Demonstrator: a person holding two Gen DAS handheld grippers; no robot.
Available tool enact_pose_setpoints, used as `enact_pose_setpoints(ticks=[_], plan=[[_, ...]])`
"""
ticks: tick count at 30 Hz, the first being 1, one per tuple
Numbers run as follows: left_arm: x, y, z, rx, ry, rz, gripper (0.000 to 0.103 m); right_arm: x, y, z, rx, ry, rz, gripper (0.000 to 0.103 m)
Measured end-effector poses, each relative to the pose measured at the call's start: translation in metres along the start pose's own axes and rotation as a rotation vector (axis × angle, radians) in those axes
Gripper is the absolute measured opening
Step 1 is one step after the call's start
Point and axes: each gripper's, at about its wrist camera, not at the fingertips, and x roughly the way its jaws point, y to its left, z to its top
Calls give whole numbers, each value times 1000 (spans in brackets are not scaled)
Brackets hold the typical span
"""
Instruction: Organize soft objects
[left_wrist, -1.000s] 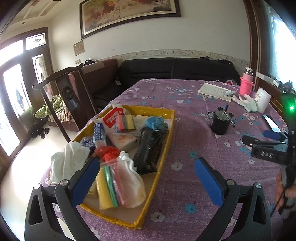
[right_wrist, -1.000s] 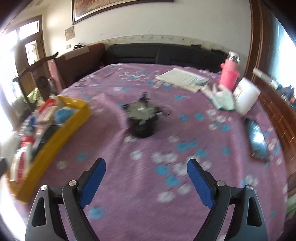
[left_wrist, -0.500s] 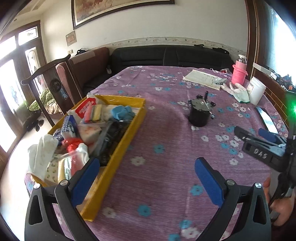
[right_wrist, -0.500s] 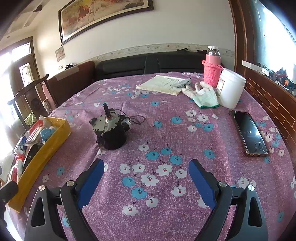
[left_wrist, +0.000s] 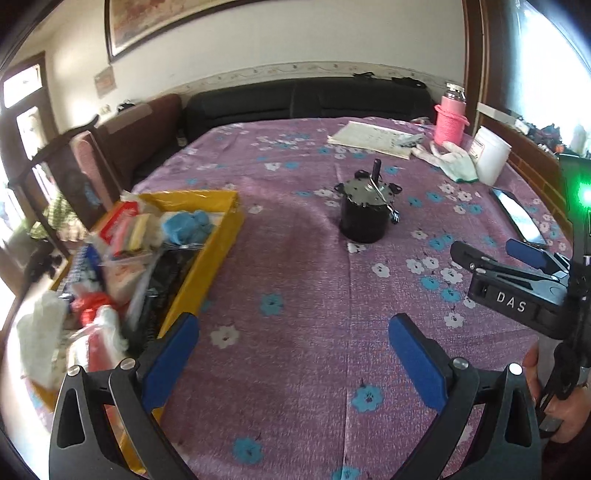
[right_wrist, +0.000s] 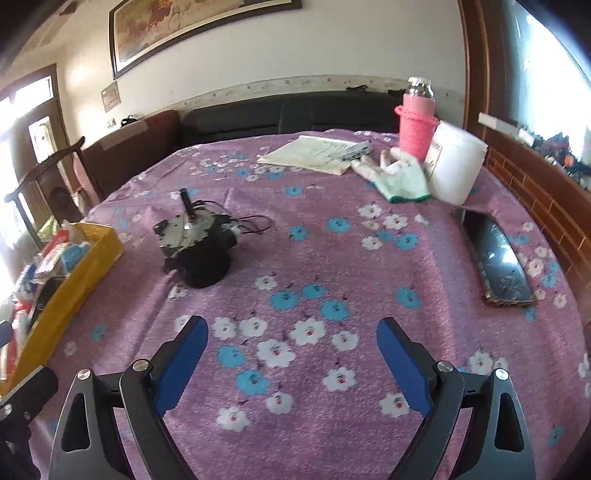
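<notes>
A yellow tray (left_wrist: 221, 236) at the table's left edge holds several soft things: a blue cloth (left_wrist: 188, 225), white cloths, bagged items and a red packet. It also shows in the right wrist view (right_wrist: 74, 291). A white and green glove (right_wrist: 399, 177) lies at the far right of the table. My left gripper (left_wrist: 291, 343) is open and empty over the purple floral tablecloth, right of the tray. My right gripper (right_wrist: 291, 350) is open and empty over the cloth; it also shows in the left wrist view (left_wrist: 509, 266).
A black motor (right_wrist: 199, 251) with a shaft and wires stands mid-table. A phone (right_wrist: 495, 254) lies at the right. A pink bottle (right_wrist: 415, 122), a white tub (right_wrist: 454, 166) and papers (right_wrist: 314, 155) stand at the back. A chair and sofa lie beyond.
My left gripper has swung right, away from over the tray toward the middle of the table. My right gripper has moved a little nearer the motor. Both stay open.
</notes>
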Motion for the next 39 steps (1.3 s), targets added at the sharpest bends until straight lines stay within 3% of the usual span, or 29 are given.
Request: enact_pose_setpoints(ticks=[8,15,22,27,34,36,39], plan=[[-22,69,9,-88,-69,-109,102,-12,-8,-1,101,9,-98,95],[-46,147,18,-153,-208,3,103,-69,58,-25,51,8,-154,95],[-44,183,22,-174,-184,38,103,-84,154,-29,-127,0,-89,95],[-48,191,10,-208,-174,77,103,-85,183,-23,-150,-10,8,95],[-79,185,-7,-256,-213,191,103,-101,199,-37,-255,-48,82,95],[-93,177,-11,-258,-251,254,103,-107,194,-42,-269,-53,98,95],[-131,159,-17,-262,-386,420,103,-115,182,-47,-267,-59,123,95]])
